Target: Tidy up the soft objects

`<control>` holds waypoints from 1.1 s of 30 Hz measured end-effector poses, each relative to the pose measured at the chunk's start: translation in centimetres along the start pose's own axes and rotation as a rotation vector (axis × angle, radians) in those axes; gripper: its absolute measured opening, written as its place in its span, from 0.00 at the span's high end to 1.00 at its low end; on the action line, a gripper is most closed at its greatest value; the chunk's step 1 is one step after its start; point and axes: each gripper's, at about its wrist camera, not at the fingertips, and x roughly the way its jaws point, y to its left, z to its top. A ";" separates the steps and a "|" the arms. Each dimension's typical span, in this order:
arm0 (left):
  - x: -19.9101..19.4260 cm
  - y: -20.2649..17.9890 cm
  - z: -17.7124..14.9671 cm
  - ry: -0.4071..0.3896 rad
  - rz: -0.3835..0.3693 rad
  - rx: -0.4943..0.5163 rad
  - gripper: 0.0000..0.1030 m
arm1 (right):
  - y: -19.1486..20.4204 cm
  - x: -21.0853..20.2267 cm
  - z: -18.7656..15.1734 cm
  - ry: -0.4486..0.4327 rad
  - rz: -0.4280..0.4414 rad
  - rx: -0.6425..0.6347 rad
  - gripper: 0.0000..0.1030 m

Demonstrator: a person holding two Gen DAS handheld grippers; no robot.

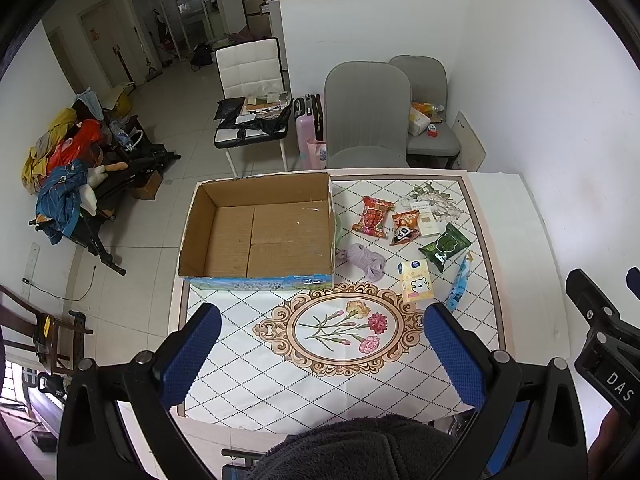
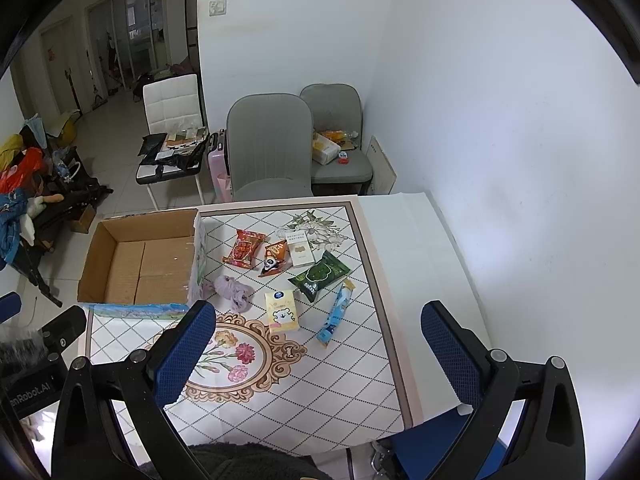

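Note:
An empty open cardboard box (image 1: pixel 256 236) (image 2: pixel 140 264) stands at the table's far left. Beside it lies a crumpled purple cloth (image 1: pixel 366 262) (image 2: pixel 234 290). Further right lie a red snack pack (image 1: pixel 372 217) (image 2: pixel 245 254), an orange panda pack (image 1: pixel 406 227) (image 2: pixel 275 262), a white box (image 2: pixel 302 255), a green pack (image 1: pixel 444 246) (image 2: pixel 319 276), a yellow tissue pack (image 1: pixel 416 286) (image 2: pixel 282 312) and a blue stick pack (image 1: pixel 460 284) (image 2: pixel 336 314). My left gripper (image 1: pixel 322 354) is open and empty above the near table. My right gripper (image 2: pixel 318 354) is open and empty too.
The table (image 1: pixel 500 200) has a patterned cloth with a flower medallion (image 1: pixel 344 328). Two grey chairs (image 1: pixel 366 116) and a white chair (image 1: pixel 250 68) stand behind it. A white wall (image 2: pixel 500 160) is to the right. Clutter lies on the floor at left (image 1: pixel 68 168).

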 end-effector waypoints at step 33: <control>23.4 -10.0 6.8 0.316 -0.052 0.059 0.00 | -10.8 32.4 -2.1 0.481 0.158 0.354 0.00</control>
